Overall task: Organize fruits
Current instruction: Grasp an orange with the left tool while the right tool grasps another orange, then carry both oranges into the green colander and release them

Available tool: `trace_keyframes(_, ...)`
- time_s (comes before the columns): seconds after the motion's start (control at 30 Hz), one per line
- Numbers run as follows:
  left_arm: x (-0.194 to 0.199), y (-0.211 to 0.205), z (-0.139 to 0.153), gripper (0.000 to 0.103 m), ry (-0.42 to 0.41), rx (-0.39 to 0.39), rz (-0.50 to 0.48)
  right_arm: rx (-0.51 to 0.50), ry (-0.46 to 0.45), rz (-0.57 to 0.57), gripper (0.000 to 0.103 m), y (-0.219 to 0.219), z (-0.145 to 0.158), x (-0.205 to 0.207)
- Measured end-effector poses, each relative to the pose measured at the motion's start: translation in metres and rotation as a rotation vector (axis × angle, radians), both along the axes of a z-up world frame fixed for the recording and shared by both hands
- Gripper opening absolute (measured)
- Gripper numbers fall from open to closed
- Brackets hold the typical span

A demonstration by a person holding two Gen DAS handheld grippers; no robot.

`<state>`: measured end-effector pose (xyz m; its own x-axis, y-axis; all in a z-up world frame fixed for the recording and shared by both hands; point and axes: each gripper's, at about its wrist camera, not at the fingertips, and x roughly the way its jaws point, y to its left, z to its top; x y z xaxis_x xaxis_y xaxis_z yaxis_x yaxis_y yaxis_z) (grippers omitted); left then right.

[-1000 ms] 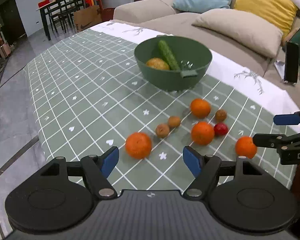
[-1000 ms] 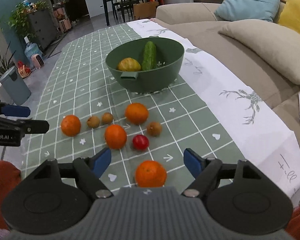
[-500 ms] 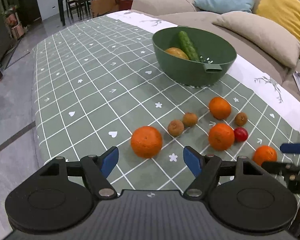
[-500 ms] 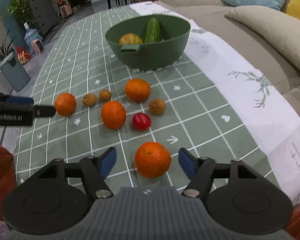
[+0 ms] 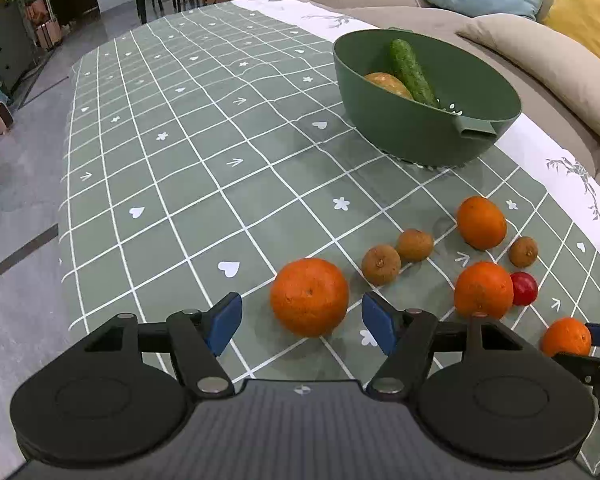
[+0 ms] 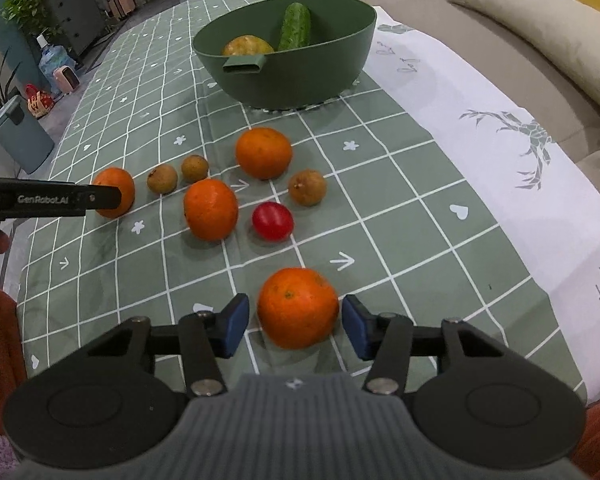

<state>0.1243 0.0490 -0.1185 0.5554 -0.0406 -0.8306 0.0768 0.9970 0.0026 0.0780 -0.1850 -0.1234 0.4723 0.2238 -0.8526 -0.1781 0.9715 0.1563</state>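
Several oranges, small brown fruits and one red fruit [image 6: 272, 220] lie on the green checked tablecloth. My left gripper [image 5: 302, 323] is open around the leftmost orange [image 5: 309, 297], jaws apart from it. My right gripper [image 6: 294, 327] is open with the nearest orange [image 6: 297, 307] between its blue pads, small gaps on both sides. A green bowl [image 5: 412, 128] stands beyond, holding a cucumber [image 5: 411, 70] and a yellow fruit [image 5: 388, 84]. The bowl also shows in the right wrist view [image 6: 300, 76]. The left gripper's finger [image 6: 52, 199] shows beside the leftmost orange [image 6: 118, 188].
A beige sofa with cushions [image 5: 540, 64] runs along the table's far right side. The table edge and grey floor [image 5: 16, 184] lie to the left. A white cloth border [image 6: 500, 152] covers the table's right side. A bin [image 6: 20, 136] stands on the floor.
Both grippers have moved forward and lower toward their oranges, which now sit between the jaws. The right jaws have narrowed a little.
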Motion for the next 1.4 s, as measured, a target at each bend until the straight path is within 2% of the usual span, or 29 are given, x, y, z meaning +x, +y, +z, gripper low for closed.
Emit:
trace_keyframes(0.07,0.002,-0.001,-0.001,0.079,0.001,0.007,0.003,-0.001,0.007,0.004,0.047,0.000,-0.001,0.001)
trace_keyframes(0.33,0.006,-0.001,-0.004,0.061,0.017,-0.020,0.006,0.011,0.020,-0.002,0.043,-0.003,-0.003,0.001)
trace_keyframes(0.43,0.006,-0.001,-0.004,0.051,0.017,-0.042,0.002,0.002,0.017,0.004,0.043,-0.001,-0.003,0.001)
trace_keyframes(0.73,0.001,0.004,0.000,0.047,0.016,-0.082,0.033,-0.006,0.012,0.006,0.041,-0.001,-0.002,-0.001)
trace_keyframes(0.97,-0.007,-0.001,0.028,0.047,-0.014,-0.142,0.008,0.019,-0.017,0.006,0.041,-0.003,0.010,-0.004)
trace_keyframes(1.17,0.008,-0.014,0.061,0.047,-0.027,-0.206,-0.055,0.094,-0.061,0.012,0.040,-0.009,0.040,0.013)
trace_keyframes(1.4,0.050,-0.041,0.093,0.047,-0.031,-0.226,-0.145,0.072,-0.159,0.094,0.040,-0.009,0.085,0.064)
